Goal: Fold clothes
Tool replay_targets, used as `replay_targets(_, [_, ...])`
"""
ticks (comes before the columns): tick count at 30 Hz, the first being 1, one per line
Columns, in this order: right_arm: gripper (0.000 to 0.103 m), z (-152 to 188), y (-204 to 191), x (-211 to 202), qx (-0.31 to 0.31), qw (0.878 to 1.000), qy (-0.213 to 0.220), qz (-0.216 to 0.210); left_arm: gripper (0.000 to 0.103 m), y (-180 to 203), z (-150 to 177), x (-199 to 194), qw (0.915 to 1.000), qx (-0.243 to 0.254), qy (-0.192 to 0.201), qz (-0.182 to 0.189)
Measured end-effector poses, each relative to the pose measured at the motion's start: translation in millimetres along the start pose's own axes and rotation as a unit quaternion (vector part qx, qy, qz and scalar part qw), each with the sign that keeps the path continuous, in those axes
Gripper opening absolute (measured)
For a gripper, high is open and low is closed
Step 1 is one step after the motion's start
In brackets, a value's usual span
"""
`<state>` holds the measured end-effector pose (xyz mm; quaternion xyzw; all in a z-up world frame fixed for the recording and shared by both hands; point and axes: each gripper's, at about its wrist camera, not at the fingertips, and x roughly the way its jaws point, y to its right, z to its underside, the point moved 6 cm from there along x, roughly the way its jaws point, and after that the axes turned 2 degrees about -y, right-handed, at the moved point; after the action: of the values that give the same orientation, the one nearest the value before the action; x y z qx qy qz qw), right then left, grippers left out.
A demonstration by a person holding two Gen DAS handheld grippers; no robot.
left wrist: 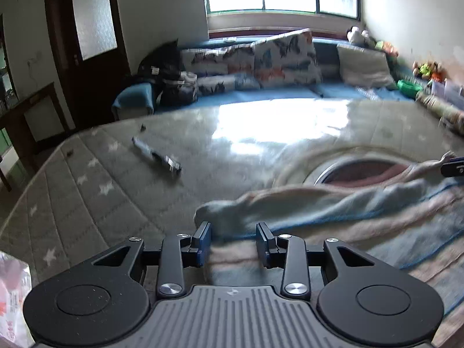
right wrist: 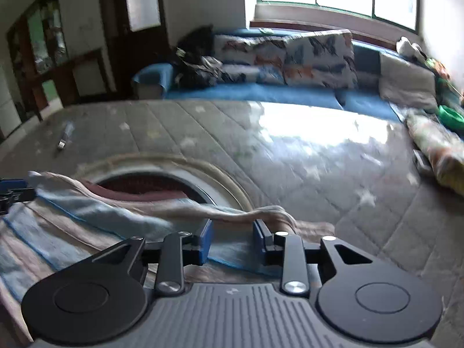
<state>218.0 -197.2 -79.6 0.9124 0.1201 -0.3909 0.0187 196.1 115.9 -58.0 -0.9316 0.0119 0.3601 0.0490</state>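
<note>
A garment [left wrist: 333, 211] striped in pink, pale blue and cream lies on the quilted mattress [left wrist: 87, 179], its folded edge running across both views. My left gripper [left wrist: 233, 232] hangs over the garment's left end, its blue pads apart, with cloth lying loose below the gap. My right gripper [right wrist: 232, 232] is open over the garment [right wrist: 87, 211] at its right end, the cloth's edge passing just beyond the fingers. Each gripper's tip shows at the edge of the other's view, the right gripper [left wrist: 452, 168] and the left gripper [right wrist: 11, 191]. The garment partly covers a round cream-rimmed shape [right wrist: 162, 182] with a dark red centre.
A pen-like stick [left wrist: 156, 155] lies on the mattress to the left. A blue sofa [left wrist: 261, 92] with patterned cushions runs along the far side under the window. A rolled patterned cloth [right wrist: 435, 150] sits at the mattress's right edge. A plastic bag [left wrist: 11, 290] is at the near left.
</note>
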Motion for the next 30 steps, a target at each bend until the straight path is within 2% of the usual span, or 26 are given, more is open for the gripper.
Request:
replay_targets(3, [0.033,4.2,2.5,0.5,0.003,1.000,-0.011,0.002,0.037,-10.0,4.0,-7.6,0.9999,-0.014,-0.001,-0.005])
replay_targets(5, [0.039,5.8,-3.3,-9.3,-0.011,1.000,-0.003,-0.001,0.046,-14.4,11.7,-20.7,0.9996,-0.026,-0.001,-0.008])
replay_targets(9, [0.041,12.5,-20.6,-28.4,-0.038,0.999,0.007,-0.016,0.052,-21.6,29.2,-47.7,0.9988,-0.047,0.000,-0.013])
replay_targets(12, [0.045,20.5,-39.9,-40.7,-0.052,0.998,0.008,-0.035,0.058,-19.1,52.0,-65.7,0.9978,-0.064,-0.014,-0.010])
replay_targets(16, [0.048,32.6,-62.7,-54.5,-0.060,0.996,0.010,-0.060,0.071,-15.9,77.0,-84.7,0.9949,-0.094,-0.026,-0.025])
replay_targets(20, [0.049,40.3,-85.3,-67.2,-0.070,0.994,0.015,-0.080,0.071,-15.3,89.4,-95.8,0.9908,-0.131,-0.029,-0.018])
replay_targets(27, [0.052,47.2,-112.3,-78.2,-0.088,0.991,0.017,-0.100,0.069,-3.6,92.1,-94.9,0.9896,-0.140,-0.031,0.007])
replay_targets(30, [0.052,52.6,-116.9,-79.2,-0.088,0.991,0.013,-0.103,0.063,-2.4,92.6,-92.3,0.9882,-0.149,-0.033,0.015])
